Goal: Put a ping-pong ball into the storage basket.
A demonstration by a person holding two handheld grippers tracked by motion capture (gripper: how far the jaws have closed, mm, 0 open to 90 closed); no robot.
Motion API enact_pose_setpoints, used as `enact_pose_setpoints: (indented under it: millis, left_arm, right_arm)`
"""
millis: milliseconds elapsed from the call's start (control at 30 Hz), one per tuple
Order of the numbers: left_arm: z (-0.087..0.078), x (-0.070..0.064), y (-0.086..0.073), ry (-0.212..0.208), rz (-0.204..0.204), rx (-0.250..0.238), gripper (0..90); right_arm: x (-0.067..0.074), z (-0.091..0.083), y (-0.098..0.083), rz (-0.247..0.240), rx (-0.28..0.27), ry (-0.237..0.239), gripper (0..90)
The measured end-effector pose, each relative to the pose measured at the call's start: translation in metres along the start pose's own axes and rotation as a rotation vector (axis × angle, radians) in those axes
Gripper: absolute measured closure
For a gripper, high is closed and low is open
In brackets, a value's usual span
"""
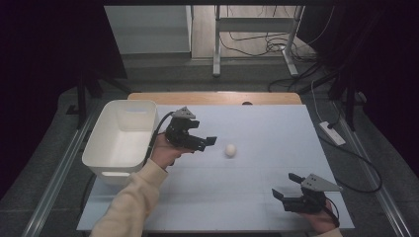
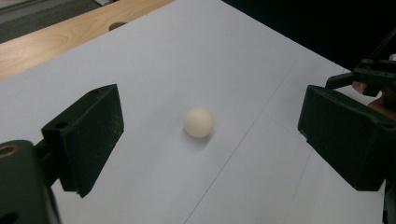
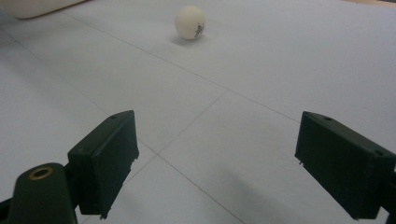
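A small white ball (image 1: 230, 150) lies on the pale table sheet, just right of my left gripper (image 1: 206, 143). In the left gripper view the ball (image 2: 198, 122) sits on the sheet a short way ahead, in line with the gap of the open left gripper (image 2: 212, 121), touching neither jaw. My right gripper (image 1: 286, 186) rests near the front right corner, open and holding nothing. In the right gripper view the ball (image 3: 190, 22), with a dark mark on it, lies far ahead of the spread right gripper (image 3: 215, 144).
A white plastic bin (image 1: 94, 148) stands at the table's left edge, beside my left hand. A wooden strip (image 1: 212, 98) runs along the far edge. Cables and a power strip (image 1: 332, 133) lie on the floor to the right.
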State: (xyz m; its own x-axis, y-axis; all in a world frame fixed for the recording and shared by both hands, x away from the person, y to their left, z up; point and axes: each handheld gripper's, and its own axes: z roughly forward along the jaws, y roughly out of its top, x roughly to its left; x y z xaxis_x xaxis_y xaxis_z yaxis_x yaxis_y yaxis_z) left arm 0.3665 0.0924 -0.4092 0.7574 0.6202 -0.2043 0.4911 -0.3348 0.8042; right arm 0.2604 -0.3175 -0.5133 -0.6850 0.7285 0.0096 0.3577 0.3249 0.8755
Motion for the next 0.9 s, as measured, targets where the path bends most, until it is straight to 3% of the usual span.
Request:
enact_pose_setpoints:
  millis: [900]
  left_arm:
    - [0.043,0.001,-0.001,-0.016,-0.001,0.058,5.0]
  right_arm:
    - [0.0,0.0,-0.001,0.003,0.008,0.0,13.0]
